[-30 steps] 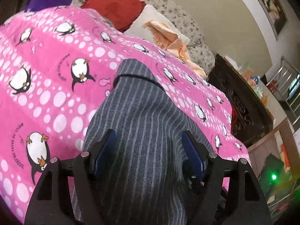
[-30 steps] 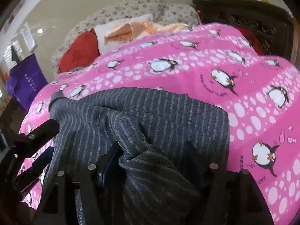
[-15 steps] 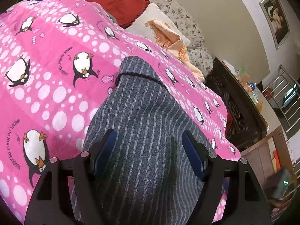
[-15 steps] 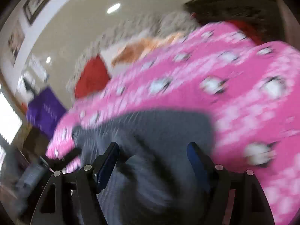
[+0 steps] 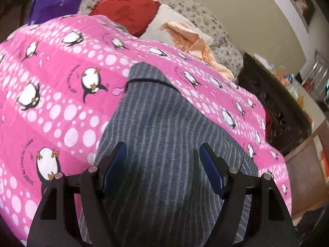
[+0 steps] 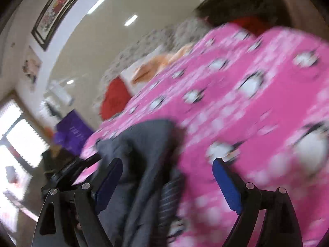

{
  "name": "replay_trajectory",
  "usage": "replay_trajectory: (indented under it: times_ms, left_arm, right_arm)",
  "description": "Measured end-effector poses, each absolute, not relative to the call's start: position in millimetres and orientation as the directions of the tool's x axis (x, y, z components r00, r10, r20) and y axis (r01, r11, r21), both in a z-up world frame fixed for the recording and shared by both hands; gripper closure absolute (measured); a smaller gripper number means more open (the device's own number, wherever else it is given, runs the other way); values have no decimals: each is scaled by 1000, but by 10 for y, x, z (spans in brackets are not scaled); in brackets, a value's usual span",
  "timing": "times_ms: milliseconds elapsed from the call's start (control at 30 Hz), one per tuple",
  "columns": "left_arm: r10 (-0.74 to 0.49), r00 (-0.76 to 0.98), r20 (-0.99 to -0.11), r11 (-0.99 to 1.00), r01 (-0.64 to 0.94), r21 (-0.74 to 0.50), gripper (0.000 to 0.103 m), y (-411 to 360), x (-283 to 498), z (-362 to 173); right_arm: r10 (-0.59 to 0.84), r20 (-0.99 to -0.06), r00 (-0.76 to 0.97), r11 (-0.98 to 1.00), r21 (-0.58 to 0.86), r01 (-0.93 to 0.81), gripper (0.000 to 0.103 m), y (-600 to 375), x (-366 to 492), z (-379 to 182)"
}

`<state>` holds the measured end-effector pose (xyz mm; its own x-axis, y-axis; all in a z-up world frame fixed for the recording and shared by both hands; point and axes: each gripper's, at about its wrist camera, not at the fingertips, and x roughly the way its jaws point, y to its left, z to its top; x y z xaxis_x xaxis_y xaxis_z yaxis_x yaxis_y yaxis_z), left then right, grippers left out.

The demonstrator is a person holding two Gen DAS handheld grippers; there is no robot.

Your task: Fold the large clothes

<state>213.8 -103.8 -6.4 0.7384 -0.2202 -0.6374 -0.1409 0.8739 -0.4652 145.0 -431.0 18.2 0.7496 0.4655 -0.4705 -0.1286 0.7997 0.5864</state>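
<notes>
The grey striped garment (image 5: pixel 164 144) lies on the pink penguin blanket (image 5: pixel 51 107), seemingly only partly folded, while the left gripper (image 5: pixel 162 164) stands open over it and the right gripper (image 6: pixel 167 183) is opening around a loose bunched fold.

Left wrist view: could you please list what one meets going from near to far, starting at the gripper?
left gripper → grey striped garment → pink penguin blanket → red cushion → floral sofa back

Bed under pink penguin-print quilt (image 5: pixel 51 107), grey striped garment (image 5: pixel 164 144) flat at its near edge, red cushion (image 5: pixel 125 10), white pillow (image 5: pixel 164 23), peach cloth (image 5: pixel 193 41) at far end.
</notes>
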Motion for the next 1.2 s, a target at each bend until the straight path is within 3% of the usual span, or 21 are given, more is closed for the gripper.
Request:
replay_trajectory:
  times_ms: [133,233,267,300,400,467,567,700,767,933,1200]
  left_arm:
    - [-318,717,-620,815,-127,-565,30,-846,2111,124]
    - [-322,732,-601,845,-65,-531,28,-628,1974,333]
    - [-330,735,-592,856,-30,-516,23,-530,1912,349]
    - [-333,737,-588,868,-5,-497,17,-435,1857,322]
    - [-370,695,-617,877,42,-478,14,-185,1735,5]
    - [-479,623,-619,831,94,-548,14,-114,1686,-256]
    - [-610,574,-546,748,192,-635,13,-181,1564,-452]
    - [-729,469,-498,672,354,-651,9,-438,1497,-431]
    - [-726,459,-511,682,391,-618,4,-518,1471,-398]
    - [-710,391,-586,704,436,-561,3,-642,1591,-421]
    - [-673,399,-623,726,517,-453,3,-780,1583,-371]
  right_arm:
    - [557,-532,638,741,665,-92,14,-4194,1605,-91]
    - [590,-510,626,702,706,-87,11,-4196,1613,-166]
    - [610,-492,622,686,720,-103,10,-4190,1611,-161]
    - [642,-465,609,657,743,-125,9,-4183,1616,-169]
    - [722,-440,534,604,778,-174,9,-4071,1630,-201]
    - [727,-470,500,623,758,-193,6,-3957,1645,-217]
    - [739,-472,480,623,751,-219,1,-3867,1660,-237]
    - [774,-443,453,593,757,-273,0,-3799,1666,-225]
    - [766,-478,430,623,717,-313,0,-3707,1700,-217]
    - [692,-594,411,722,565,-399,0,-3397,1855,-232]
    - [611,-634,474,790,442,-426,8,-3311,1992,-264]
